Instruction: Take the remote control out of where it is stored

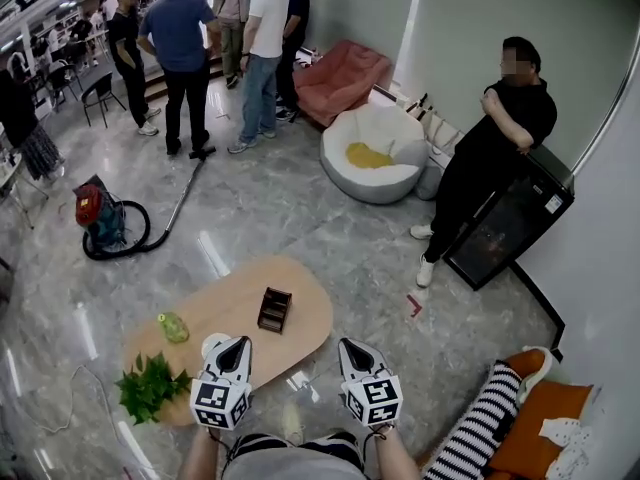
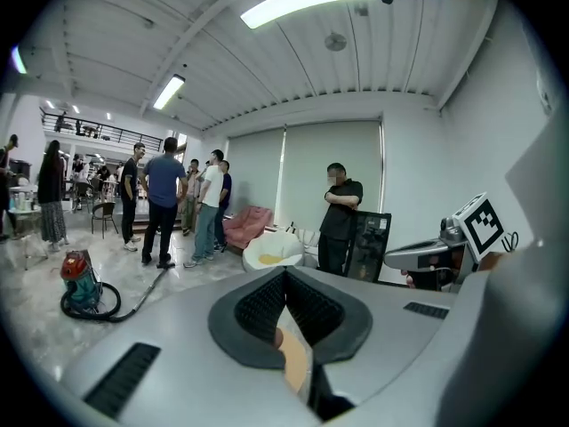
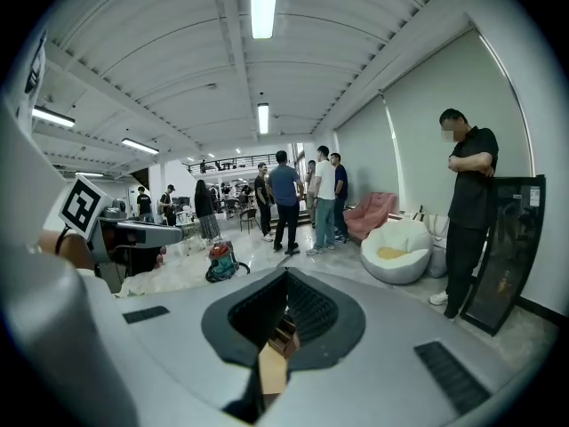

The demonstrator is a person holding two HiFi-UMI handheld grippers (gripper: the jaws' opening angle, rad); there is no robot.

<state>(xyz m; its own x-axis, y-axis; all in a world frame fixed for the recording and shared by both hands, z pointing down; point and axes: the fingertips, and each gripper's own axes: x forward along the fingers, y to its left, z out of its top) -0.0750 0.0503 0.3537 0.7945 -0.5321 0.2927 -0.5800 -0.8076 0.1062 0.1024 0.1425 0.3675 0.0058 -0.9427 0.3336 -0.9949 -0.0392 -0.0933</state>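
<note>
**Left tongs** [image 2: 284, 276]: jaws closed tip to tip with nothing gripped. Only pale wood shows through the slit below the tips. Held low, pointing slightly downward.

**Right tongs** [image 3: 286, 277]: jaws likewise pressed together and empty. Carried beside the left tongs, apart from them, at about the same tilt.

**Table** [image 1: 230, 303]: oval, light wood. In the head view the left tongs' tip overlaps its near edge, and the right tongs sit just off its near-right end.

**Holder** [image 1: 275, 309]: dark brown box standing on the table, ahead of both tongs and between their lines, touched by neither. The remote control cannot be told apart from it at this size.

**Green bottle** [image 1: 172, 327]: on the table, left of the left tongs.

**Leafy plant** [image 1: 150, 386]: at the table's near-left end, beside the left tongs.

**Striped cushion** [image 1: 480, 428] and **orange cushion** [image 1: 540, 418]: right of the right tongs.

**Vacuum cleaner** [image 1: 100, 218]: on the floor, ahead and well left.

**White beanbag** [image 1: 375, 153] and **pink sofa** [image 1: 340, 78]: well ahead.

**Person in black** [image 1: 490, 168]: ahead and to the right, beside a **black cabinet** [image 1: 510, 223].

**Group of people** [image 1: 220, 38]: standing farthest ahead.
</note>
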